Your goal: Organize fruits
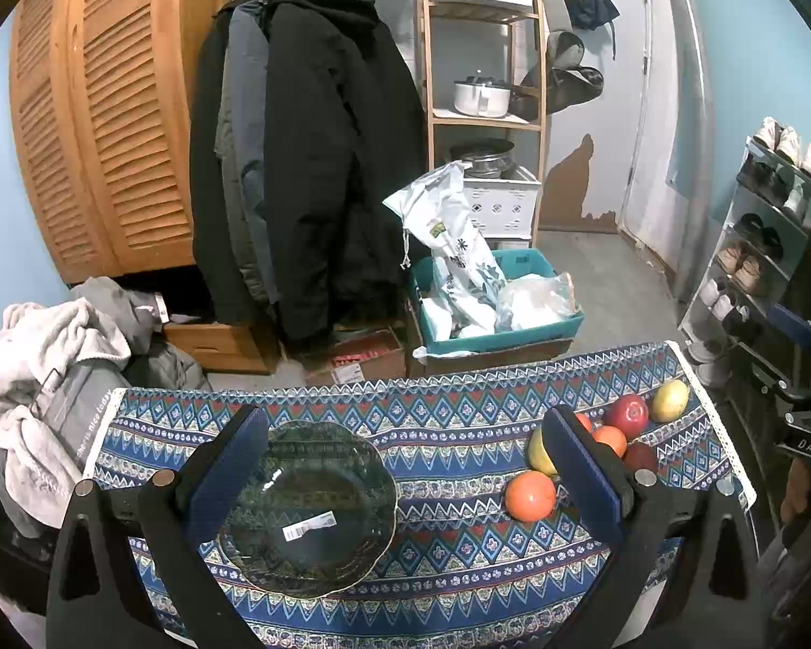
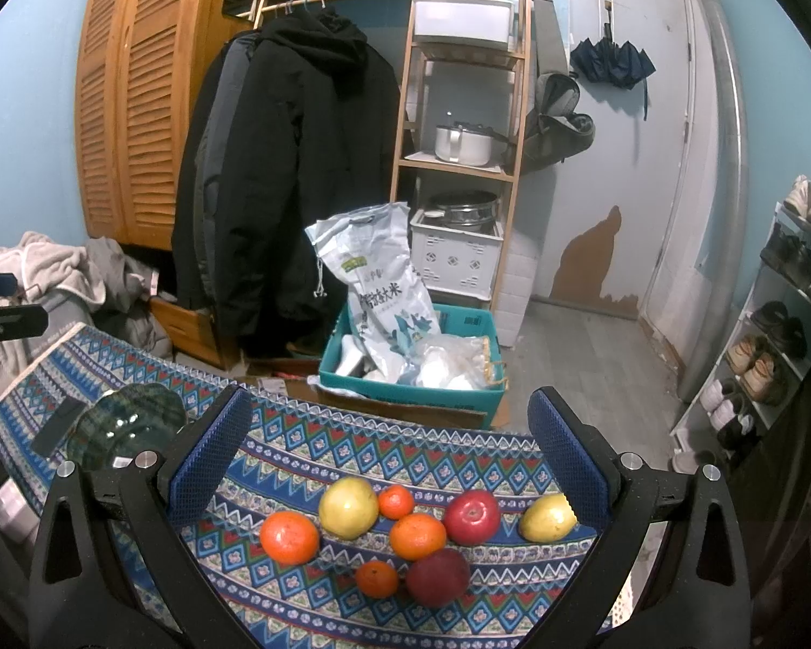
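Several fruits lie in a cluster on the patterned tablecloth (image 2: 308,443): a large orange (image 2: 289,537), a yellow apple (image 2: 348,507), small oranges (image 2: 417,535), a red apple (image 2: 472,516), a dark red apple (image 2: 438,576) and a yellow fruit (image 2: 547,517). My right gripper (image 2: 389,465) is open and empty, hovering above them. A dark glass plate (image 1: 319,508) with a white label sits on the table's left. My left gripper (image 1: 411,470) is open and empty above the plate's right side. The large orange (image 1: 530,495) and the red apple (image 1: 628,415) show at the left wrist view's right.
Beyond the table's far edge stand a teal bin (image 2: 411,378) with a rice bag, hanging coats (image 2: 286,173), a wooden shelf (image 2: 459,162) and a shoe rack (image 2: 773,357). A pile of clothes (image 1: 43,378) lies left of the table.
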A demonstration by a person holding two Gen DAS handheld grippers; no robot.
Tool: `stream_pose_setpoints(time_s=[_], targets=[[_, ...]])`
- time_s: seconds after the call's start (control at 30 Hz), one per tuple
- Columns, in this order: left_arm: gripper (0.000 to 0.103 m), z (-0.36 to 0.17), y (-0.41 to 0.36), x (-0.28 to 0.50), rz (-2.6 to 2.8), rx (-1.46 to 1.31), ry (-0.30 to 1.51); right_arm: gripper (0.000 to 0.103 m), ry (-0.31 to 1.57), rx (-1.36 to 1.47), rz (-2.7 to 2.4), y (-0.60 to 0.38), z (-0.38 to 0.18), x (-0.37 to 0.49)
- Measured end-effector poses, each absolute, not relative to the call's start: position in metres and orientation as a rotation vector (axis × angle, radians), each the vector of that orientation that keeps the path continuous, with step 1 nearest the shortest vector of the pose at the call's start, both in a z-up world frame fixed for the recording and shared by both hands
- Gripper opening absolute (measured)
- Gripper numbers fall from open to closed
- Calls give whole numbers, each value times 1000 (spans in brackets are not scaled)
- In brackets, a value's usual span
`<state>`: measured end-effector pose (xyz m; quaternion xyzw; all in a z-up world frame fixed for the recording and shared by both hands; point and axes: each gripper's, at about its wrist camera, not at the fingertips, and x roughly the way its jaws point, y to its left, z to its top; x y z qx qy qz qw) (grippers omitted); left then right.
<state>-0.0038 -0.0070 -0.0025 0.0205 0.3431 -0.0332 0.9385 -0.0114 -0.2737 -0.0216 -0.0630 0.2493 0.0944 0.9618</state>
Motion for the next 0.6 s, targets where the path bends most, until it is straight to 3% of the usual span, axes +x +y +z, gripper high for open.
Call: stream_pose_setpoints(time_s=[0.6], targets=[[102, -3, -12, -6, -76, 41, 698, 100, 506, -127, 190, -275, -21, -11]])
